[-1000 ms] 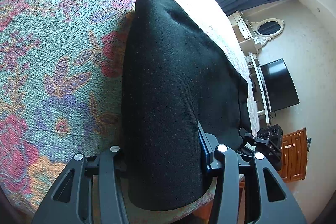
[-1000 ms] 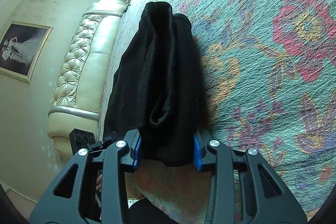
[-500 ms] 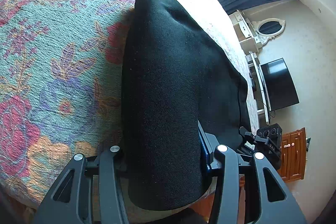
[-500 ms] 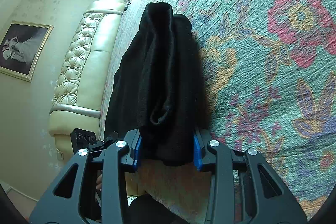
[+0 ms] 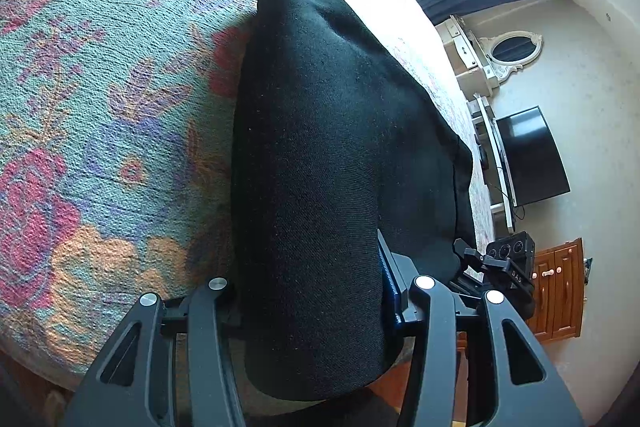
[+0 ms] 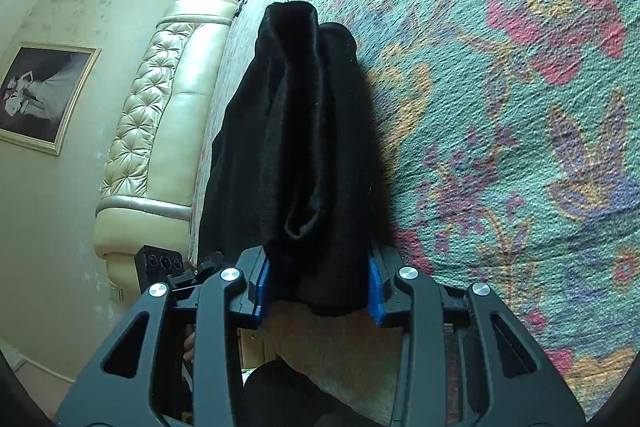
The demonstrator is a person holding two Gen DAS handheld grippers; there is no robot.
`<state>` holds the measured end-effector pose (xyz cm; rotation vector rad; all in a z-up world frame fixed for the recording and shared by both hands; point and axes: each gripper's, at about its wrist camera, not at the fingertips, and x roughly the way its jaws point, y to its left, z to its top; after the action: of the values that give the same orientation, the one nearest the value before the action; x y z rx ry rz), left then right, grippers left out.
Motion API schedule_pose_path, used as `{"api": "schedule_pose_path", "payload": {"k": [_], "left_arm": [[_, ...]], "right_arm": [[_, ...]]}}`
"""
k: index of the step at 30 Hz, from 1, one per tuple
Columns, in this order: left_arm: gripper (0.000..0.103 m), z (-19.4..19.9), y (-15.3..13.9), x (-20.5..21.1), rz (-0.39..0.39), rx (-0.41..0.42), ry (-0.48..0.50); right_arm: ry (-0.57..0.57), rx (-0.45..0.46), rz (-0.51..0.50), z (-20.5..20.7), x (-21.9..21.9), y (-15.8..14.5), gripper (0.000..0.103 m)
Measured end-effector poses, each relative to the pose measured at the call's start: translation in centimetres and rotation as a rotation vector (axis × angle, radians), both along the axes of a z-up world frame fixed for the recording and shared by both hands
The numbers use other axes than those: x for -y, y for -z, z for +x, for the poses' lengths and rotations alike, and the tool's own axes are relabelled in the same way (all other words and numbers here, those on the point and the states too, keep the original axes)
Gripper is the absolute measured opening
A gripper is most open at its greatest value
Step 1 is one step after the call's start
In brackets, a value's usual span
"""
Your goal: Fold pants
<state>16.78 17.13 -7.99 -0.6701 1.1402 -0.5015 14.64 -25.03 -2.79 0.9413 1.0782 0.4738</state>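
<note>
The bed, covered by a floral bedspread [image 5: 100, 131], serves as the work surface; its broad, flat top gives the fabric full support during folding. Beyond it stand a tufted cream headboard [image 6: 160, 123] on one side and a dark television [image 5: 532, 157] on the other, both well apart from the work.

The black pants [image 5: 320, 167] lie on the bedspread near its edge, already doubled into a thick, multi-layer bundle. The near end of the bundle rises off the bedspread into both grippers, while the far end rests on the cover. Holding two points along the same edge keeps the layers aligned, so the stack can be carried over as one piece without splaying.

The left gripper [image 5: 310, 301] pinches the smooth, rounded side of the bundle, fabric filling the gap between its fingers. The right gripper [image 6: 318, 279] pinches the side where the stacked layer edges and a small open loop of cloth show; its blue pads [image 6: 376, 287] press against the fabric from both sides. Gripping across all layers here probably prevents the inner plies from slipping, though the depth of the bite is hidden by the cloth itself.

Each gripper appears at the edge of the other's view, indicating that they hold the bundle side by side.
</note>
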Motion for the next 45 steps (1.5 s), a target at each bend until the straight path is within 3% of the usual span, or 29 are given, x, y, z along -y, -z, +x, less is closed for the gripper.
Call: {"api": "schedule_pose_path", "payload": {"k": [6, 12, 16, 21, 28, 30, 32, 35, 38, 45], "left_arm": [[0.055, -0.2, 0.0, 0.0, -0.006, 0.011, 0.005], [0.066, -0.5, -0.3, -1.5, -0.067, 0.038, 0.009], [0.071, 0.3, -0.4, -3.1, -0.061, 0.054, -0.036], [0.072, 3.4, 0.1, -1.9, -0.069, 0.052, -0.013], [0.076, 7.9, 0.0, 1.1, 0.0, 0.05, 0.081], [0.076, 8.2, 0.3, 1.0, -0.02, 0.037, 0.085], [0.076, 7.9, 0.6, 0.7, -0.045, 0.04, 0.064], [0.076, 7.1, 0.6, 0.8, -0.024, 0.079, 0.067], [0.076, 6.8, 0.5, 1.4, 0.01, 0.104, 0.076], [0.076, 7.0, 0.3, 1.5, 0.009, 0.107, 0.076]], "right_arm": [[0.001, -0.001, 0.021, -0.2, 0.7, 0.7, 0.038], [0.026, -0.002, 0.084, -0.4, 1.9, 0.7, 0.053], [0.045, 0.034, 0.033, 0.4, 3.1, -0.3, 0.067], [0.053, 0.039, 0.016, 3.6, 3.6, -0.1, 0.068], [-0.018, 0.061, 0.015, 10.2, 1.9, -0.1, 0.072], [-0.047, 0.062, -0.002, 11.4, 1.3, 0.0, 0.068], [-0.062, 0.043, -0.048, 11.9, 0.9, 0.4, 0.049], [-0.051, 0.045, -0.008, 11.7, 1.4, 1.1, 0.037], [-0.039, 0.055, 0.026, 11.5, 1.8, 1.5, 0.035], [-0.035, 0.069, 0.032, 11.4, 1.8, 1.5, 0.035]]}}
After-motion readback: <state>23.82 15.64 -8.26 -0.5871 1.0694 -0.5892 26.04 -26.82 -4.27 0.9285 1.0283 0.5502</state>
